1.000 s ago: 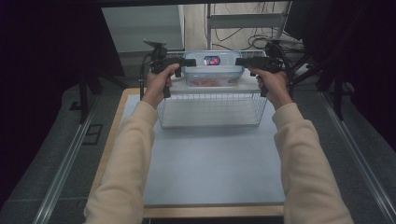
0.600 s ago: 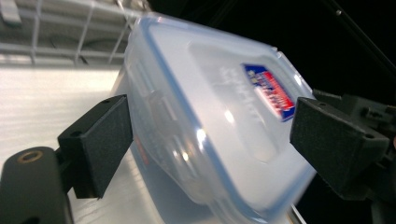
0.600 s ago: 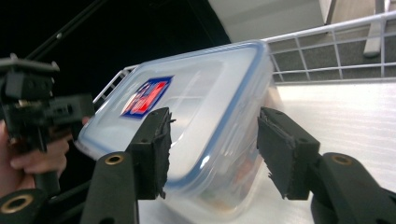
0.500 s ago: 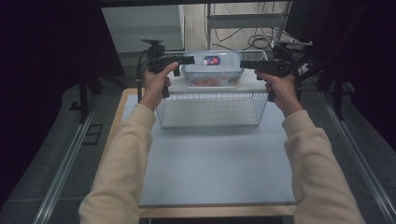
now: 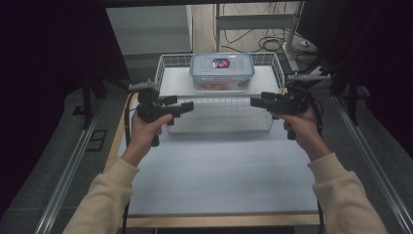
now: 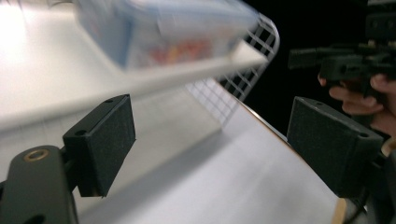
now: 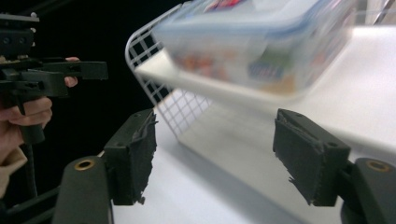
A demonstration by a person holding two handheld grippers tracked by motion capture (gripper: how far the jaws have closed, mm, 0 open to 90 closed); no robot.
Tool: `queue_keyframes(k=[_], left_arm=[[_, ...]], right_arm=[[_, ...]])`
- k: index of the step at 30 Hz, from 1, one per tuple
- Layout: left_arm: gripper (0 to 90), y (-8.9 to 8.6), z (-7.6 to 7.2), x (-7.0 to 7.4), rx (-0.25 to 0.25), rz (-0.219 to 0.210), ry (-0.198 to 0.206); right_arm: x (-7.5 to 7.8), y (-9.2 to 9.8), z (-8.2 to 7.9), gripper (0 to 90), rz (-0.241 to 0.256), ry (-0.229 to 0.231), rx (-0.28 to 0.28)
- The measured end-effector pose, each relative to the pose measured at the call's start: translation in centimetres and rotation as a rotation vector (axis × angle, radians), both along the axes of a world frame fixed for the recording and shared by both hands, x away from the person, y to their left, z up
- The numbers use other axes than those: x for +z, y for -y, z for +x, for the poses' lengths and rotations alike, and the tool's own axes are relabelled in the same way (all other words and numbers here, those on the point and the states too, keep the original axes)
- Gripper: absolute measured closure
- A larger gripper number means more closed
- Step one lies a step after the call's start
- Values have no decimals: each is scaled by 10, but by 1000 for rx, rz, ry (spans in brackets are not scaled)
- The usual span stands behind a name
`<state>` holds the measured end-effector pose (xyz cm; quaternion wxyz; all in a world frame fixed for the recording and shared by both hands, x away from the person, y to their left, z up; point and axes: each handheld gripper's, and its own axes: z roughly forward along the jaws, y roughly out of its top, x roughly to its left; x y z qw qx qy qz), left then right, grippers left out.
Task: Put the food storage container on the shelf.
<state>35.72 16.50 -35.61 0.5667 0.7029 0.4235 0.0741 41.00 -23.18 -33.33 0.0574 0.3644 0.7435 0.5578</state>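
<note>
The person wore cream long sleeves (image 5: 104, 195) reaching the wrists. Each hand gripped a black pistol-shaped tool: the left gripper (image 5: 187, 106) and the right gripper (image 5: 255, 102), both trailing a black cable (image 5: 127, 124). Their jaws carried square black foam pads (image 6: 109, 140) with small screw holes, brass-ringed holes below; the right gripper's pads looked torn and ragged at the edges.
</note>
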Motion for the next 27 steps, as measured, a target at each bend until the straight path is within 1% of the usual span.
queue_keyframes(k=[2,4,5,7,10,13,15,17,19,23,25,27], left_arm=[[144,0,-15,-15,-20,16,-22],[145,0,-26,-27,-31,27,-25],[147,0,-34,-36,-37,36,-26],[150,1,-45,-50,-43,50,-26],[153,3,-56,-68,-67,56,-42],[154,7,-64,-83,-78,79,-58],[154,10,-65,-89,-89,79,-70],[155,12,-64,-93,-94,66,-82],[155,14,-63,-95,-100,76,-92],[155,14,-65,-99,-98,72,-94],[154,12,-66,-102,-96,73,-96],[155,11,-67,-106,-86,83,-96]], right_arm=[[-10,2,-12,279,-3,10,17],[-19,3,-23,271,-15,17,27],[-24,4,-28,268,-25,25,34],[-38,8,-41,263,-35,27,43],[-58,11,-53,259,-46,15,55],[-81,14,-65,254,-59,3,67],[-95,15,-69,247,-67,-11,69],[-102,17,-71,243,-64,-14,70],[-105,17,-71,235,-58,-17,72],[-105,17,-74,198,-59,9,71],[-108,20,-77,169,-60,28,64],[-114,23,-79,150,-78,42,45]])
